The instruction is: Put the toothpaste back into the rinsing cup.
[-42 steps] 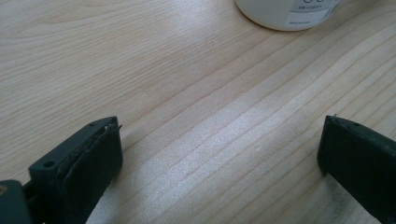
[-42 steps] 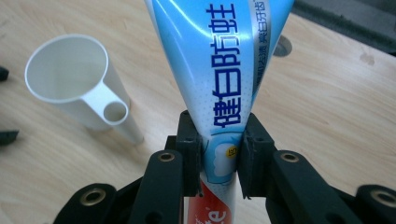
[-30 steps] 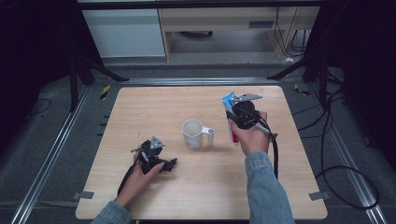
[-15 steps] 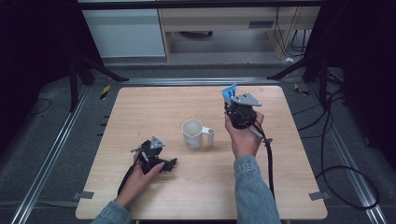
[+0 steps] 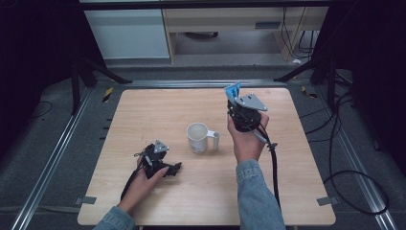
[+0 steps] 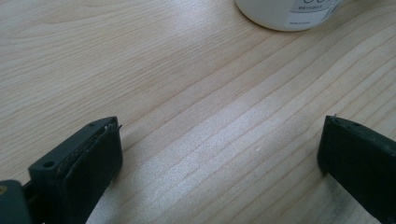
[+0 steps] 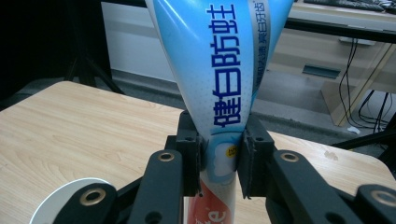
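Note:
A white mug (image 5: 198, 137) with its handle to the right stands near the middle of the wooden table (image 5: 143, 115). To its right my right gripper (image 5: 235, 101) is raised above the table, shut on a blue and white toothpaste tube (image 5: 233, 90) that stands upright; in the right gripper view the tube (image 7: 224, 70) is pinched between the pads (image 7: 194, 154), and the mug's rim (image 7: 65, 200) shows at the bottom left. My left gripper (image 5: 173, 168) rests on the table below and left of the mug, jaws wide open with bare wood between them (image 6: 219, 158); the mug's base (image 6: 289, 14) lies ahead.
A black cable (image 5: 274, 167) trails from the right gripper along the forearm. Dark stands and cables (image 5: 335, 143) surround the table, and a pale cabinet (image 5: 129, 33) stands beyond its far edge.
The right hand has shifted left, closer to the mug, and turned the toothpaste tube more upright. The left hand and gripper have stayed put.

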Available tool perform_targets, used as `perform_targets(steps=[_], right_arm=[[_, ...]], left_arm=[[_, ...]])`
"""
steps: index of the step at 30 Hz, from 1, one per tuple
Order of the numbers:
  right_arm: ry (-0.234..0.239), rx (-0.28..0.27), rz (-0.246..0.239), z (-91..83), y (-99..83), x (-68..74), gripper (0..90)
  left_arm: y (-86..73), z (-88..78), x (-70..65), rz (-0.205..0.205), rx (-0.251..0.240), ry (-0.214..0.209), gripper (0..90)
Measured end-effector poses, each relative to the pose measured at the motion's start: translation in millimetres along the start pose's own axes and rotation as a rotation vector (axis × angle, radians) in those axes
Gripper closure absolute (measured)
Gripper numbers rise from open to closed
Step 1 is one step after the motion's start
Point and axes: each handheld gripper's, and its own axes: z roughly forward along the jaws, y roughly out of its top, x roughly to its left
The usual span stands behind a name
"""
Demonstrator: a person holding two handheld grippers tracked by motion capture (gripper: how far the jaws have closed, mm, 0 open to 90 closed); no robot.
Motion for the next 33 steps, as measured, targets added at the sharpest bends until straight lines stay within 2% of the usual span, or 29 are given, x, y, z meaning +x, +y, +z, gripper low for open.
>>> perform_targets(steps=[11, 22, 33], right_arm=[[-0.011, -0.039, 0.007, -9.6, 5.2, 1.7, 73.0], [-0.057, -0.061, 0.000, -18.7, 7.7, 7.6, 72.9], [-0.035, -0.114, -0.006, -29.3, 26.7, 19.8, 72.9]], left_arm=[[0.0, 0.0, 0.0, 0.000, 0.000, 0.000, 0.0], [0.0, 0.0, 0.0, 0.000, 0.000, 0.000, 0.0], [0.0, 0.0, 0.0, 0.000, 0.000, 0.000, 0.0]])
